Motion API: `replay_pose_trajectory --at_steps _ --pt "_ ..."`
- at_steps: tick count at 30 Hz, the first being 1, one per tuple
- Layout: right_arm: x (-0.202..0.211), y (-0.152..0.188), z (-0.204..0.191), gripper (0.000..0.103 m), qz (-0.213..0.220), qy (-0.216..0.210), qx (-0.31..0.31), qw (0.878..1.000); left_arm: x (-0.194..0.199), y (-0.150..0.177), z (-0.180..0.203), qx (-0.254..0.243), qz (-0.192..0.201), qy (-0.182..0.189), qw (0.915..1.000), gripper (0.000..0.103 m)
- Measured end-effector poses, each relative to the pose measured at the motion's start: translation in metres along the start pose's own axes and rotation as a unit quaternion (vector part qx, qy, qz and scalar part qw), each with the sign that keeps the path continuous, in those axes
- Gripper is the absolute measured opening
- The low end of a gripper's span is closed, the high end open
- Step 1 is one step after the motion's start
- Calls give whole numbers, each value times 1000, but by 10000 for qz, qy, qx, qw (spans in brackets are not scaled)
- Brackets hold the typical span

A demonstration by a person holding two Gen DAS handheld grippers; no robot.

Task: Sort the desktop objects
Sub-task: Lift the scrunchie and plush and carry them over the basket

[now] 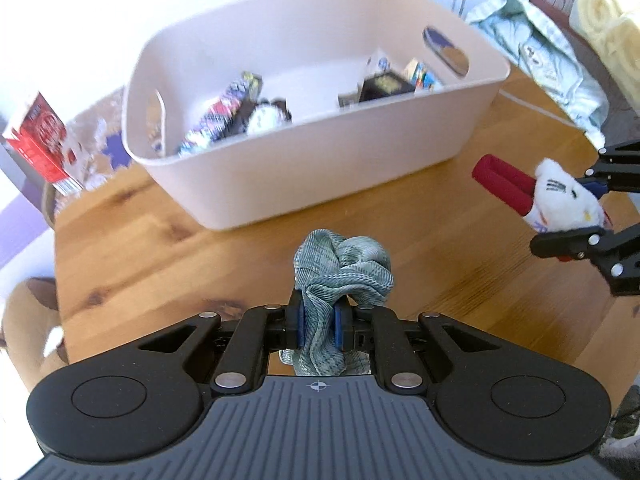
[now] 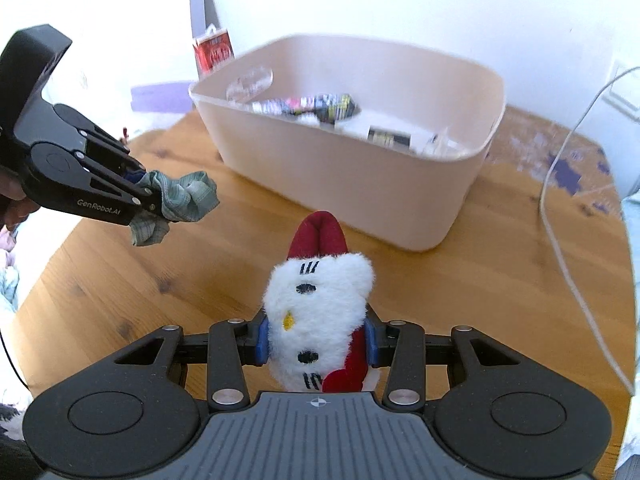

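My left gripper [image 1: 320, 330] is shut on a crumpled green checked cloth [image 1: 340, 268], held above the wooden table [image 1: 160, 248]; the same cloth [image 2: 182, 196] shows at the left of the right wrist view. My right gripper [image 2: 316, 342] is shut on a white plush cat toy with red legs [image 2: 316, 304], also lifted off the table; that toy [image 1: 560, 200] appears at the right of the left wrist view. A pale pink bin [image 1: 320, 168] stands ahead of both grippers and holds several small items; in the right wrist view the bin [image 2: 340, 184] lies beyond the toy.
A red and white carton [image 1: 44, 144] stands left of the bin. A light green garment [image 1: 544, 60] and rolled cream towels [image 1: 608, 20] lie at the far right. A white cable [image 2: 560, 220] runs across the table's right side. A hand [image 2: 16, 204] holds the left gripper.
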State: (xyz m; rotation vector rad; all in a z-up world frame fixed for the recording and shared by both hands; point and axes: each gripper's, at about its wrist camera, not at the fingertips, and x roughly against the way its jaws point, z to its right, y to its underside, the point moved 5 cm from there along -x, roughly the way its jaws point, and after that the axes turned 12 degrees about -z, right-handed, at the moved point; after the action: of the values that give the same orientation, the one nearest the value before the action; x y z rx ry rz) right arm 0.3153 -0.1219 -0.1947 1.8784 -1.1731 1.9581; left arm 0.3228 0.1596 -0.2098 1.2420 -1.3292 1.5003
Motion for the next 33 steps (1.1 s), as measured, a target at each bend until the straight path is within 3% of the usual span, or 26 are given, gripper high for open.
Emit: replay_pose_trajectory --at_steps 10,21,27,33 --pt "57 -23 13 40 676 191 -86 9975 45 -19 -19 42 387 -186 9991 13" --pt "94 -62 35 40 1283 391 -355 9903 80 -67 -39 71 689 -312 9971 13" --pt "102 -91 47 40 1514 481 -426 9864 84 -98 -46 6 873 -359 9955 13" --pt "83 -121 57 40 1489 580 -442 9862 74 -127 -52 -33 936 -437 9946 13"
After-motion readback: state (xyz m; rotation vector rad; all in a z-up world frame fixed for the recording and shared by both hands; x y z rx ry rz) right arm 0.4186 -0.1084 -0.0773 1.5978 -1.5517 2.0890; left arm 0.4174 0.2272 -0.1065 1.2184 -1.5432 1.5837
